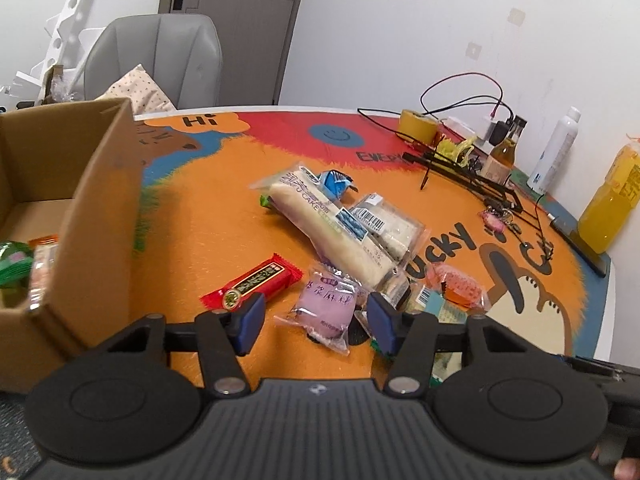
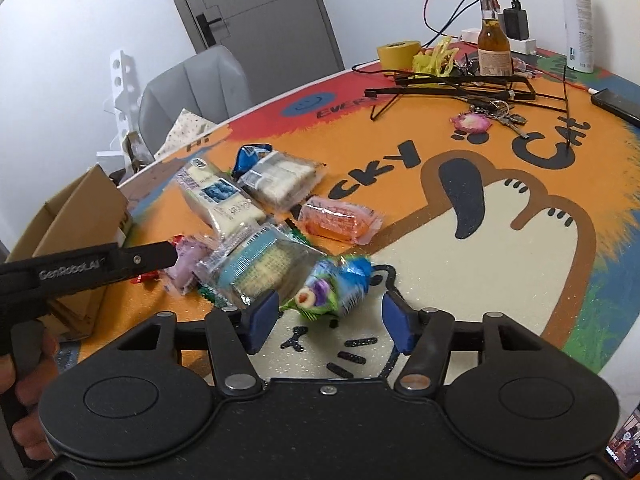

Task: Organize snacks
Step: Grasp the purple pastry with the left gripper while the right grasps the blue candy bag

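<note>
Snacks lie in a loose heap near the middle of the mat (image 1: 224, 208), all in crinkly plastic wrap. A long clear sleeve holds a pale roll cake (image 1: 324, 224), lying slantwise over a squarer clear packet (image 1: 388, 224) of white slices. Left of them sits a flat red bar (image 1: 252, 284) with a dark label. A soft purple pouch (image 1: 324, 308) lies between the blue pads of the left gripper (image 1: 316, 320), whose jaws stand part-spread on either side; the pads do not press it. Just right of it are a small orange packet (image 1: 460, 288) and, at the far end, a small blue one (image 1: 336, 184).

In the right wrist view, the right gripper (image 2: 332, 322) is also half spread, with a shiny green-and-blue wrapper (image 2: 332, 288) just beyond its pads, untouched. A blue-striped wafer pack (image 2: 260, 272) lies to its left.

A brown cardboard box (image 1: 92, 216) with plain corrugated walls stands at the left, some packets already inside. The mat is fuzzy, orange, with a cartoon cat and lettering. At the far right stand a tape roll (image 1: 418, 124), cables, a small brown bottle (image 1: 502, 156), a white spray can (image 1: 554, 152) and an orange juice bottle (image 1: 612, 200). Behind are a grey chair (image 1: 160, 56), a white wall and a grey door (image 1: 236, 4).
</note>
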Tool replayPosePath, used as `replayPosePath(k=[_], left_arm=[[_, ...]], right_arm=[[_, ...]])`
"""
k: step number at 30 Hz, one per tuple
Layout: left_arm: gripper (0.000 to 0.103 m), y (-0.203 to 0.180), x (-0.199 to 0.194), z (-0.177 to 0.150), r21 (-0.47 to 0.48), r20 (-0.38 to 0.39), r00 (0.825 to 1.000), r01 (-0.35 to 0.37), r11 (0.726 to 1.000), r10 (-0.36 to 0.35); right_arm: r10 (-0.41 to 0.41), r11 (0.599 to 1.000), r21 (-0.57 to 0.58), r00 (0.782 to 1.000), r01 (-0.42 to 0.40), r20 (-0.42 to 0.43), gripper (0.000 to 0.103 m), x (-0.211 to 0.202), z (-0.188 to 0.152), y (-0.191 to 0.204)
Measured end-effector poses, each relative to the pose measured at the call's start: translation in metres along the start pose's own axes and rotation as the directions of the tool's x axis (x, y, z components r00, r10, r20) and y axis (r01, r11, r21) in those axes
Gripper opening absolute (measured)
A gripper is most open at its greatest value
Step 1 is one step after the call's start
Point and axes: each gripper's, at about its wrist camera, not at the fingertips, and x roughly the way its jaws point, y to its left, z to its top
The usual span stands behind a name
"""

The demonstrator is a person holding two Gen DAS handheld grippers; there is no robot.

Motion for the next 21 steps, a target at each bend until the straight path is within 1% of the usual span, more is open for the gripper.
replayPosePath(k=[3, 5, 7, 9, 12, 15, 17, 19, 21], left_arm=[[0.055, -0.001, 0.01, 0.002, 0.008, -0.012, 1.0, -0.008, 1.0, 0.008], [0.055, -0.001, 0.017, 0.002, 0.017, -0.021, 1.0, -0.011, 1.0, 0.011], [0.055, -0.003, 0.022, 0.002, 0.027, -0.032, 0.999, -0.013, 1.0, 0.013], [0.055, -0.004, 0.025, 0.002, 0.034, -0.032, 0.999, -0.015, 0.999, 0.016], [0.055, -0.004, 0.029, 0.001, 0.041, -0.039, 0.999, -0.02, 0.999, 0.021], [0.055, -0.005, 0.032, -0.004, 0.059, -0.049, 0.998, -0.023, 0.998, 0.026], [0.055, -0.007, 0.032, -0.007, 0.086, -0.033, 0.999, -0.032, 0.996, 0.035], [0.047, -0.008, 0.031, -0.007, 0.093, -0.031, 0.999, -0.036, 0.995, 0.039], [0.045, -0.007, 0.029, -0.006, 0.086, -0.038, 0.999, -0.033, 0.996, 0.036]], right_arm=[[-0.01, 0.999, -0.032, 1.0, 0.011, 0.008, 0.059, 0.004, 0.001, 0.006], [-0.015, 0.999, -0.034, 1.0, 0.015, 0.017, 0.056, 0.005, 0.001, 0.006], [-0.036, 0.999, -0.039, 0.999, 0.037, 0.025, 0.044, 0.005, 0.001, 0.005], [-0.042, 0.998, -0.035, 0.999, 0.043, 0.026, 0.038, 0.005, 0.002, 0.003], [-0.046, 0.998, -0.046, 0.999, 0.047, 0.019, 0.037, 0.001, -0.001, 0.003], [-0.062, 0.996, -0.068, 0.998, 0.064, 0.03, 0.037, 0.0, -0.005, 0.007], [-0.079, 0.993, -0.08, 0.996, 0.082, 0.04, 0.033, 0.0, -0.006, 0.01], [-0.063, 0.995, -0.07, 0.997, 0.065, 0.037, 0.032, -0.001, -0.006, 0.009], [-0.047, 0.996, -0.068, 0.998, 0.05, 0.043, 0.032, -0.003, -0.006, 0.01]])
